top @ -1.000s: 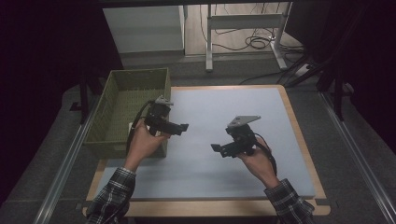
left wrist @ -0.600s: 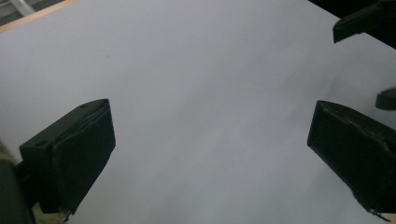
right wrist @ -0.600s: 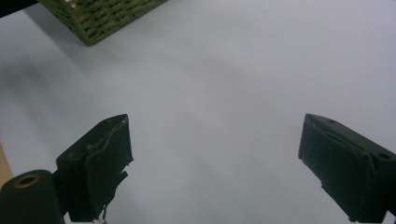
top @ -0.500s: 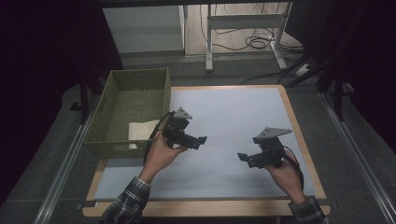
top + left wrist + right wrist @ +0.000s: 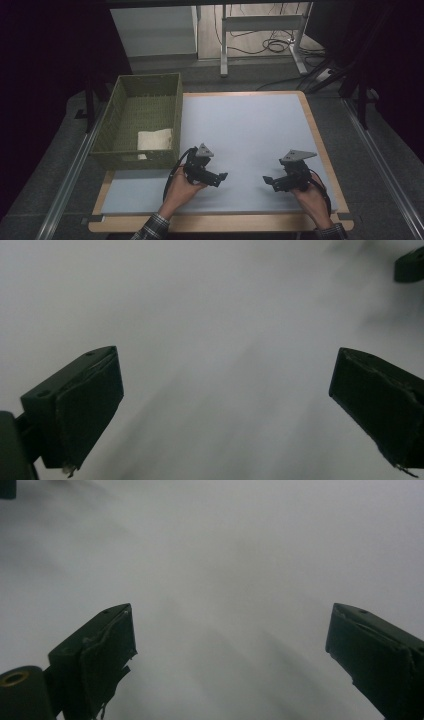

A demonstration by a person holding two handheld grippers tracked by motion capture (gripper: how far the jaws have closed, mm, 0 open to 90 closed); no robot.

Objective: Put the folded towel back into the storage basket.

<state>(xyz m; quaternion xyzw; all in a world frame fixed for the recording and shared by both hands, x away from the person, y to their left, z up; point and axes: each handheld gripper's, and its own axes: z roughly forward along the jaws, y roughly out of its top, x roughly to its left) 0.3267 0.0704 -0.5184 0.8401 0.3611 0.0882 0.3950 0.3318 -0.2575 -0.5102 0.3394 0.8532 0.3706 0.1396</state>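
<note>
My left gripper [image 5: 223,177] is held low over the pale blue mat [image 5: 245,130] near its front edge, pointing right. In the left gripper view its jaws stand wide apart with nothing between them, so the left gripper [image 5: 227,415] is open. My right gripper [image 5: 266,180] is at the front right of the mat, pointing left toward the other. Its jaws are also spread wide over bare mat in the right gripper view, so the right gripper [image 5: 235,655] is open and empty. A folded white cloth [image 5: 154,140] lies inside the green woven basket [image 5: 117,105].
The basket stands on the table's left side, half over the mat's edge. The wooden table rim [image 5: 320,145] frames the mat. Beyond the far edge are a white cabinet [image 5: 152,27], a desk frame [image 5: 260,25] and cables on the floor.
Both hands have drawn back toward the front edge of the table. The left gripper moved away from the basket, right and nearer. The cloth now shows in the basket.
</note>
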